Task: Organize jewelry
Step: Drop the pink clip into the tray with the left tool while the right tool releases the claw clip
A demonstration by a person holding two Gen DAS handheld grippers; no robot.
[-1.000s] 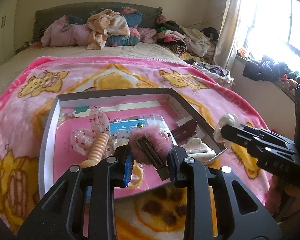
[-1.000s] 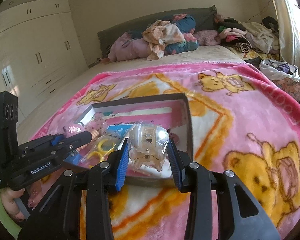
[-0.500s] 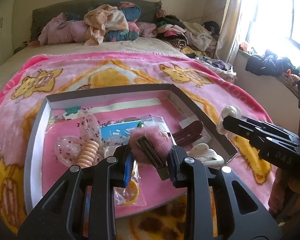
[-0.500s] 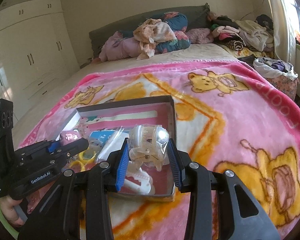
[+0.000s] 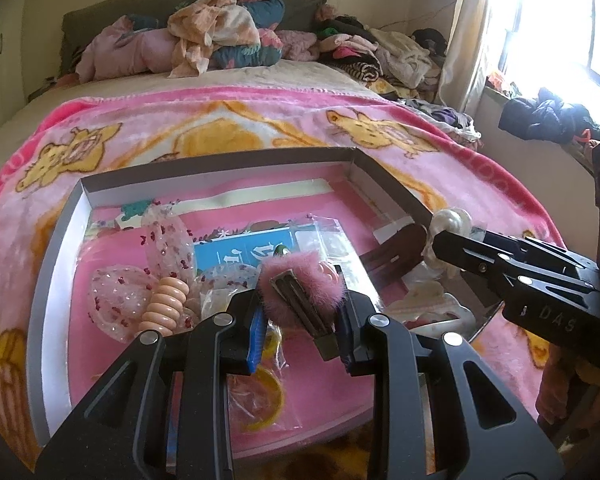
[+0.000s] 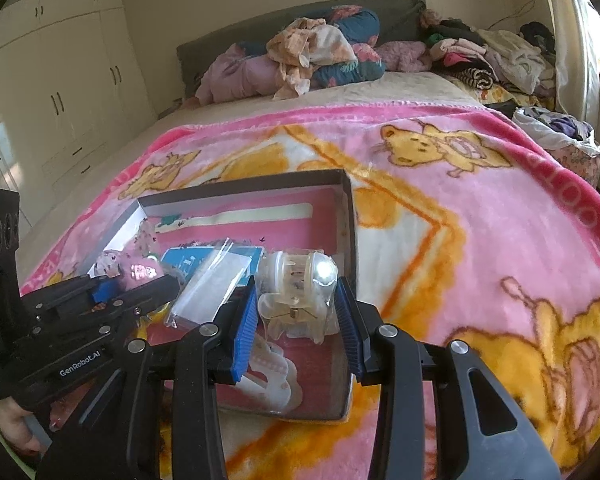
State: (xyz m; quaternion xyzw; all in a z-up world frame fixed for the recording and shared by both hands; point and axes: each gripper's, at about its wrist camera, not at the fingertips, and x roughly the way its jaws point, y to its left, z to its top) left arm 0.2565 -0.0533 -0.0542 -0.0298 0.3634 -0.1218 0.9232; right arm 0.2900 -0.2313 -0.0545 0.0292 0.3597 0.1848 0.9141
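A shallow grey box with a pink floor lies on the bed and holds several hair accessories. My left gripper is shut on a fluffy pink hair clip, held above the box's middle. My right gripper is shut on a clear pearly claw clip, held above the box's right front corner. The right gripper also shows in the left wrist view, and the left one in the right wrist view. The box also shows in the right wrist view.
In the box lie a brown clip, a white claw clip, a peach spiral tie, sequinned mesh bows, a blue card and plastic bags. A pink bear blanket covers the bed. Clothes are piled at the headboard.
Both grippers have moved up and forward over the box with their clips still held. The box now fills more of the left wrist view.
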